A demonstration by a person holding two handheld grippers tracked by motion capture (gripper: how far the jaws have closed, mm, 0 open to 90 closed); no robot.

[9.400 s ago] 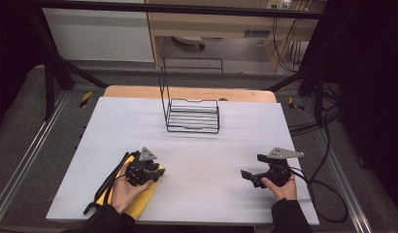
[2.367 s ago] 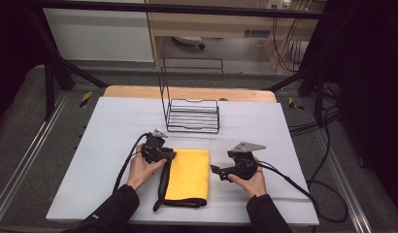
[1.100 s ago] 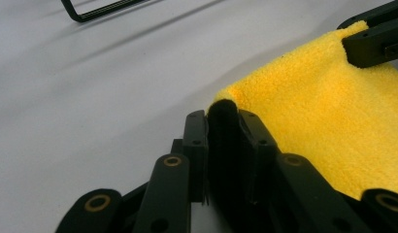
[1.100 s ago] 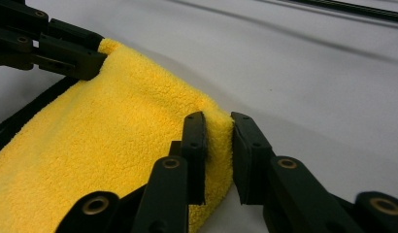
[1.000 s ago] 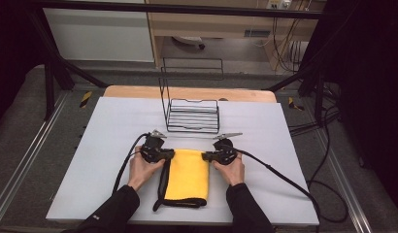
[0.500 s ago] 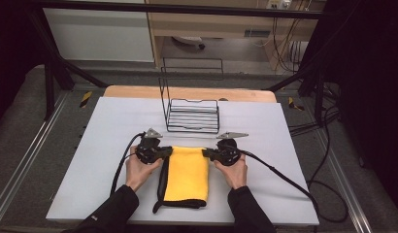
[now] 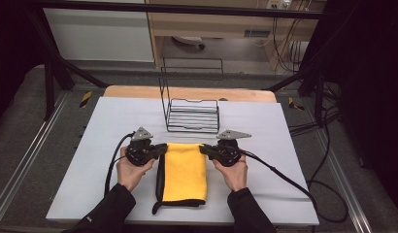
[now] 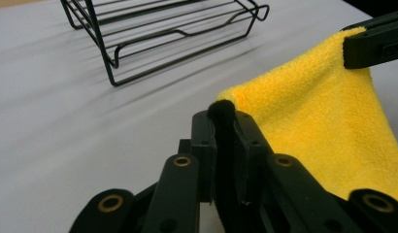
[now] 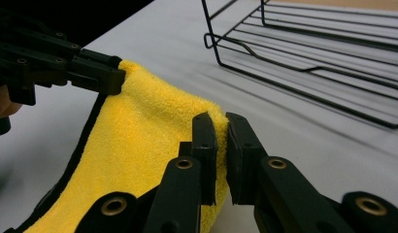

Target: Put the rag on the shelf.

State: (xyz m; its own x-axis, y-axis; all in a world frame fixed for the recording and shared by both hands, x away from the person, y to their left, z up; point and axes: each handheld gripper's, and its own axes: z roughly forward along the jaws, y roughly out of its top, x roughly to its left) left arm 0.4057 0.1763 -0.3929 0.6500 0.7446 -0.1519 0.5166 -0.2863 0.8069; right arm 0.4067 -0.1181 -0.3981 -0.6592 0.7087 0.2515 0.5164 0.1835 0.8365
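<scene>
A yellow cloth (image 7: 183, 171) with a black border lies on the white table (image 7: 100, 131) between the person's two hands. My left gripper (image 7: 163, 148) is shut on the cloth's far left corner (image 8: 225, 108), with the black border pinched between its jaws. My right gripper (image 7: 203, 148) is shut on the far right corner (image 9: 217, 121). Both corners (image 8: 352, 36) are lifted a little off the table, and the yellow cloth (image 9: 139, 145) hangs between them. The near part of the cloth still rests flat.
A black wire rack (image 7: 192, 114) stands just beyond the cloth, at the middle back of the table; the rack (image 8: 163, 34) is close in the left gripper view, and the rack (image 9: 323, 58) also in the right gripper view. A cable (image 7: 284, 179) trails right from the right gripper.
Both grippers have risen slightly with the cloth's far corners in them, so the far edge has come off the table. The rack has not moved.
</scene>
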